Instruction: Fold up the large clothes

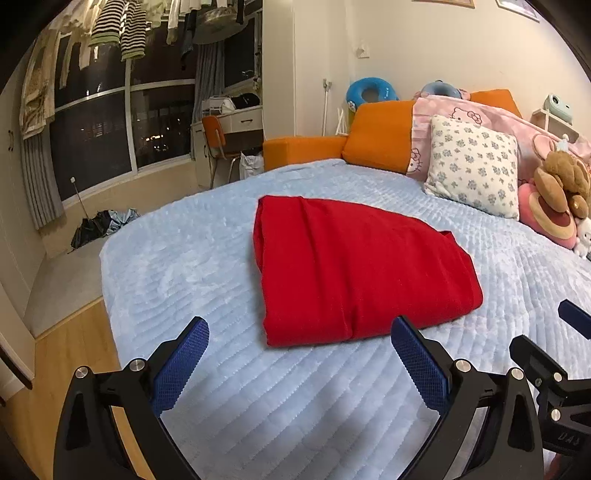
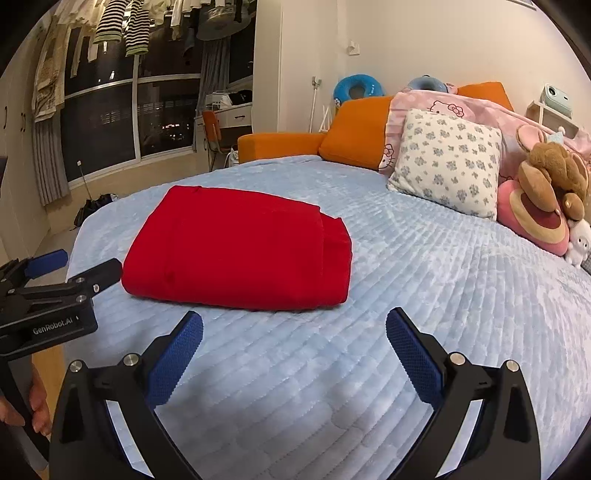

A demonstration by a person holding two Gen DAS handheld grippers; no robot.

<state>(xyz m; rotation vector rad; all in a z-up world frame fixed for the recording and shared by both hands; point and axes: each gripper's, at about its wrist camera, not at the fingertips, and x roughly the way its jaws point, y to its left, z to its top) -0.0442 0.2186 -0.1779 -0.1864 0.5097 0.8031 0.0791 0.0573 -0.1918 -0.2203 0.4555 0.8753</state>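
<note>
Hovering just short of the red garment (image 1: 354, 266), the left tool (image 1: 299, 354) is held with its blue pads spread wide and nothing between them; only bare blue bedspread (image 1: 258, 406) is seen in the gap. The right tool (image 2: 295, 350) is held the same way, pads apart and empty, on the near side of the garment. Both are tilted downward toward the bed, which is judged to give a clear look at the finished bundle instead of a grip on it. In the right wrist view the left tool is seen from the side, just beside the garment's near left corner, without touching it, and fingers (image 2: 37, 406) are wrapped round its handle.

The red garment is laid flat on the bedspread as a compact, roughly rectangular stack, with layered edges showing along its right side. From this shape the folding is judged to be done or nearly so, and the open, withdrawn stance of the tools fits a release after a last fold.

Beyond the garment, a floral pillow (image 1: 474, 166) is propped against pink bedding, with soft toys (image 1: 557, 199) to the garment's far right. Further behind it, orange cushions (image 1: 376, 136) are set against the wall, and washing (image 1: 118, 29) is hung above the dark window.
</note>
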